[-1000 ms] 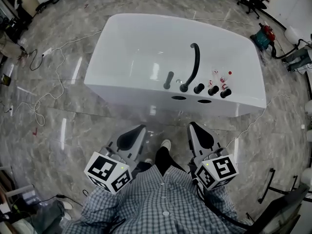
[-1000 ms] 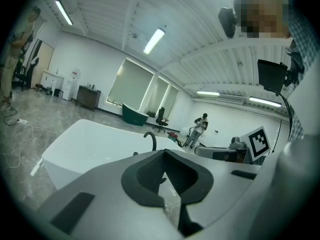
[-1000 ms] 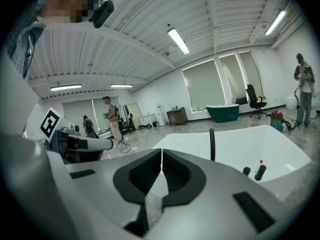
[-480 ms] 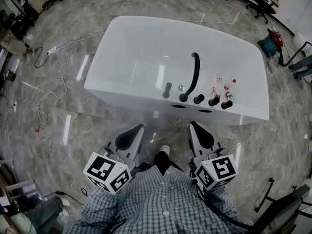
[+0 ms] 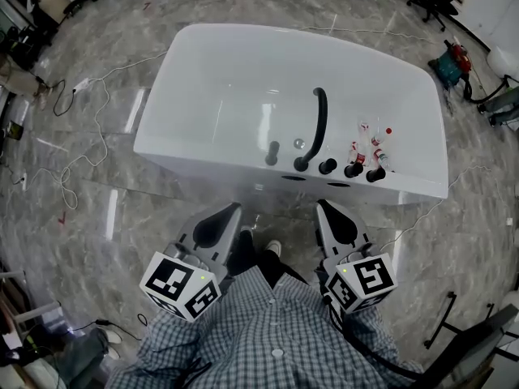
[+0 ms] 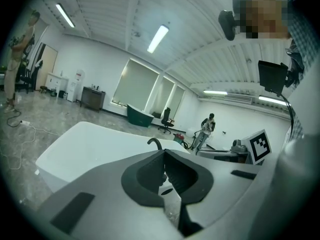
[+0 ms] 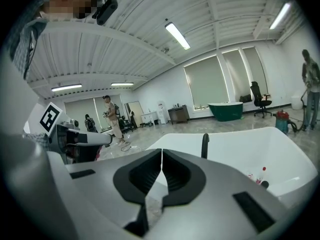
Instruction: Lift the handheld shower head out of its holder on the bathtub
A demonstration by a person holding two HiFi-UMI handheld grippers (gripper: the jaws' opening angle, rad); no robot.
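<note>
While the person is walking up to the bathtub, its near rim is drawing closer to both tools than it stood a second ago.

The left hand-held gripper and the right hand-held gripper are being carried side by side at the waist. Both are pointing toward the tub's near wall. Each is holding its jaws pressed together with nothing between them, and each gripper's own view is bearing this out.

The handheld shower head, judged to be the short black upright piece on the near rim, is sitting in its holder. It is standing ahead of both grippers, between their two lines and somewhat nearer the left one's, and well apart from either set of jaws. The curved black spout and three black knobs are standing ahead of the right hand-held gripper, just to the right of the shower head.

Assessment: the approach is progressing, but no reach is under way, so the task is sitting at its opening stage. Whichever gripper is going to take the shower head is needing to open its jaws before closing on it.
</note>
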